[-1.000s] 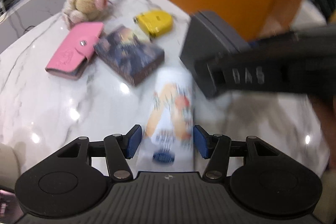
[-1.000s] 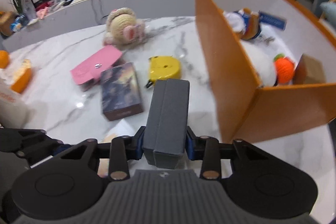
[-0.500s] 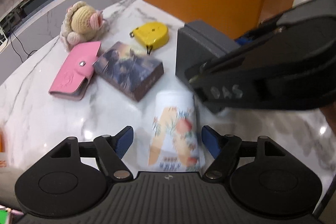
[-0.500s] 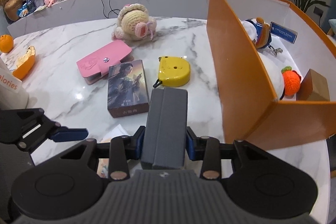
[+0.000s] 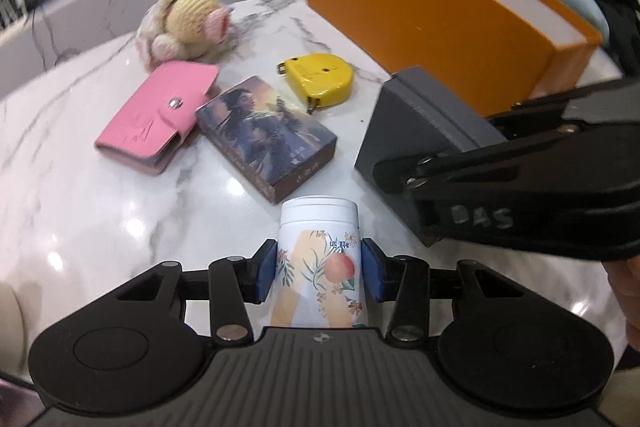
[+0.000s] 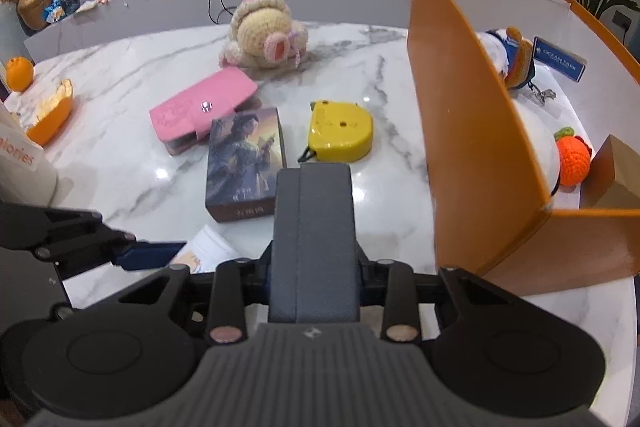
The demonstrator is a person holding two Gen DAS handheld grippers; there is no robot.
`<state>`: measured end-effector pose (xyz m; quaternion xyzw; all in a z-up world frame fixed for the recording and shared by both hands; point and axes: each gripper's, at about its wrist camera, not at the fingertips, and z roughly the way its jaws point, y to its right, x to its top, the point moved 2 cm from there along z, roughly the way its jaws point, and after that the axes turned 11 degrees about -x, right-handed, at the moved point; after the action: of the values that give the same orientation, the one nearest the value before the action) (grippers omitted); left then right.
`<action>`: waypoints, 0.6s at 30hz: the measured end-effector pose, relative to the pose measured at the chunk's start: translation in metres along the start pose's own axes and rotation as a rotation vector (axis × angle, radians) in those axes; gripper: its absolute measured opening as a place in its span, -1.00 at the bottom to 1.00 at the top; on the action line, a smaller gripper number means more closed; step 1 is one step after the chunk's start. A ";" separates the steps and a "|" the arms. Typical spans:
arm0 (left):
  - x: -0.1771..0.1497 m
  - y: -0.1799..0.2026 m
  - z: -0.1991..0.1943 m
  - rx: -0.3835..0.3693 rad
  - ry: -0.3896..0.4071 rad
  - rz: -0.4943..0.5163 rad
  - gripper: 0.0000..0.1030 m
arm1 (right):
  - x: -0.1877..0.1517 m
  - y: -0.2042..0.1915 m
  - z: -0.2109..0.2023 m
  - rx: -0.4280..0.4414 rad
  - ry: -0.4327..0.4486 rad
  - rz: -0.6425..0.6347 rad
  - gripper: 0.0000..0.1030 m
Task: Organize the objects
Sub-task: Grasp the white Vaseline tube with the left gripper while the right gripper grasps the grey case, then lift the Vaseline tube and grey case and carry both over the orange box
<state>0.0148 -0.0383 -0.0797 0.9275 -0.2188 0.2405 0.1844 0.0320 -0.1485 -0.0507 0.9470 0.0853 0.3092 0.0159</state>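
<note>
My left gripper (image 5: 319, 275) is shut on a white bottle (image 5: 320, 251) with a peach print, lying on the marble table (image 5: 80, 211). My right gripper (image 6: 314, 269) is shut on a dark grey case (image 6: 314, 227) and holds it above the table, left of the orange box (image 6: 472, 131). The case (image 5: 416, 123) and the right gripper also show in the left wrist view. On the table lie a pink wallet (image 6: 202, 111), a picture box (image 6: 244, 159), a yellow tape measure (image 6: 340, 133) and a crochet doll (image 6: 264, 35).
The orange box holds a white plush (image 6: 536, 143), an orange crochet ball (image 6: 574, 161), a brown carton (image 6: 616, 171) and a blue tag (image 6: 560, 61). An orange (image 6: 18, 75) and orange peel (image 6: 50, 111) lie at the table's far left. A counter runs behind.
My left gripper opened around the bottle half a second ago and has now closed on it. My right gripper keeps hold of the grey case, raised slightly.
</note>
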 end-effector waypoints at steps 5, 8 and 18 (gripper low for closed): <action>0.002 -0.006 -0.013 0.013 0.038 -0.029 0.00 | 0.014 0.001 -0.017 0.020 0.061 0.012 -0.31; 0.006 -0.007 -0.021 0.005 0.061 -0.042 0.00 | 0.023 0.002 -0.028 0.034 0.096 0.020 -0.31; 0.026 0.007 -0.034 -0.005 0.107 -0.015 0.00 | 0.056 0.023 -0.063 0.038 0.233 0.074 -0.30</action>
<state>0.0188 -0.0371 -0.0365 0.9145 -0.2025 0.2877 0.1998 0.0434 -0.1627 0.0350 0.9073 0.0576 0.4160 -0.0236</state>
